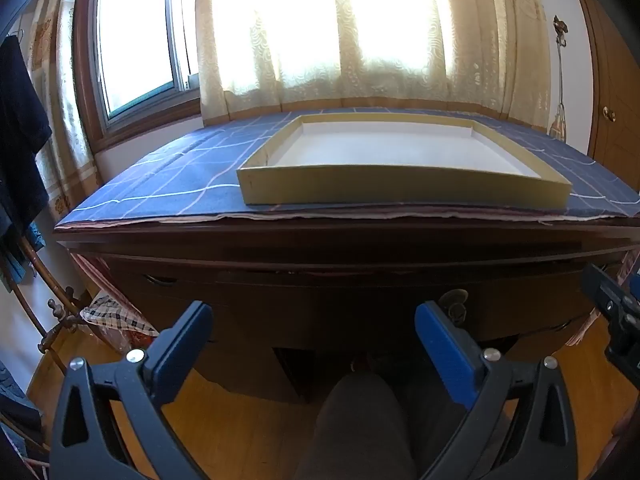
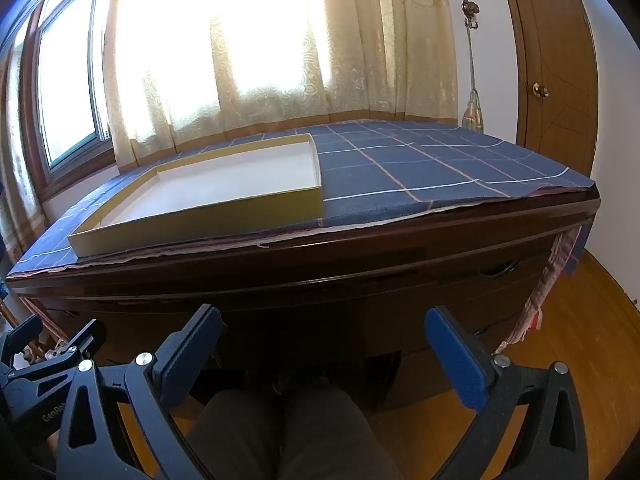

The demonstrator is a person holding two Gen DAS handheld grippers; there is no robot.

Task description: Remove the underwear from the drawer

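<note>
Here, itemised from the near edge outward.

Left tool (image 1: 314, 312): black frame, blue pads, jaws spread wide with nothing between them; lower part of the left wrist view, in front of the dark drawer fronts.

Right tool (image 2: 324, 316): same build, jaws spread to their widest, nothing held; lower part of the right wrist view. Its black body also shows at the right edge of the left wrist view.

Person's leg (image 1: 360, 420): dark trousers, bottom centre, between the tool's fingers.

Floor (image 2: 592, 340): glossy orange-brown wood.

Surface (image 1: 360, 248): dark, polished wooden desk with a rounded front edge; closed drawers (image 2: 460, 280) below, one curved handle (image 2: 500, 270) at the right of the right wrist view. The underwear is not visible in either view.

Cloth (image 2: 420, 168): blue fabric with a grid of thin pale lines, laid over the surface top; frayed pinkish layers show along the front edge.

Box (image 1: 400, 190): shallow rectangular tray of card, yellow-tan walls, white inside, holding nothing; upper centre of the left wrist view, left of centre in the right wrist view, resting on the cloth near the front edge.

Curtain (image 1: 360, 40): cream, embossed floral pattern, brightly backlit.

Window (image 1: 132, 48): brown frame, upper left.

Door (image 2: 560, 80): brown wood with a round brass knob, upper right.
</note>
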